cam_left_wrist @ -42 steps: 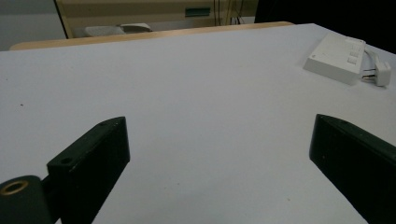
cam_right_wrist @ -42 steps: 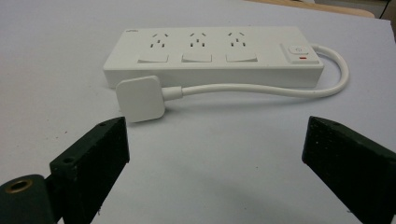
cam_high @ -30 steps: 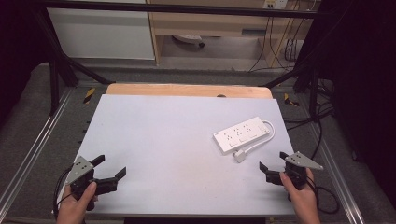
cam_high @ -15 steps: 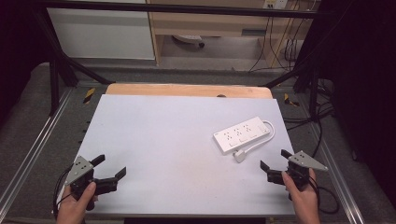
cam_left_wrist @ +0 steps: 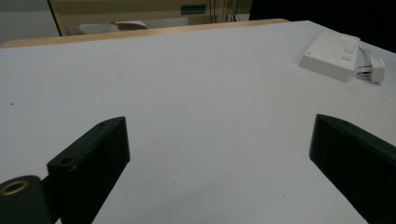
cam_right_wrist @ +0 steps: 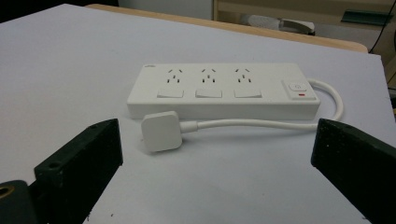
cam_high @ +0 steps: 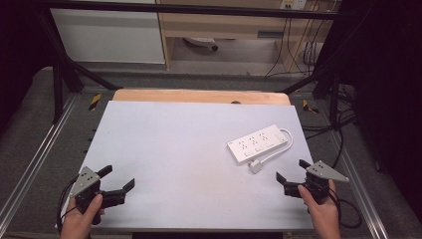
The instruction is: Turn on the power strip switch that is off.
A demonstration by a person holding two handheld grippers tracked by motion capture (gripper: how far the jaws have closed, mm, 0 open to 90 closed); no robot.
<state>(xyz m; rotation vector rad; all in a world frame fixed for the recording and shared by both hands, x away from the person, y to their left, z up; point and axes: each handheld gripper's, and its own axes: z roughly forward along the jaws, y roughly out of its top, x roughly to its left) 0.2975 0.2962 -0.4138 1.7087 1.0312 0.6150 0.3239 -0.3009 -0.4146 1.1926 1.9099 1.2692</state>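
Still, with both grippers' fingers (cam_right_wrist: 79, 158) wide and empty, we risked shoving the plug (cam_right_wrist: 161, 130) off the power strip (cam_right_wrist: 219, 91)

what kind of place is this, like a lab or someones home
Most likely a lab or data-recording workspace, not a home. A bare white table stands inside a dark metal frame, loose cables hang behind it, and the only item laid out is a white power strip.
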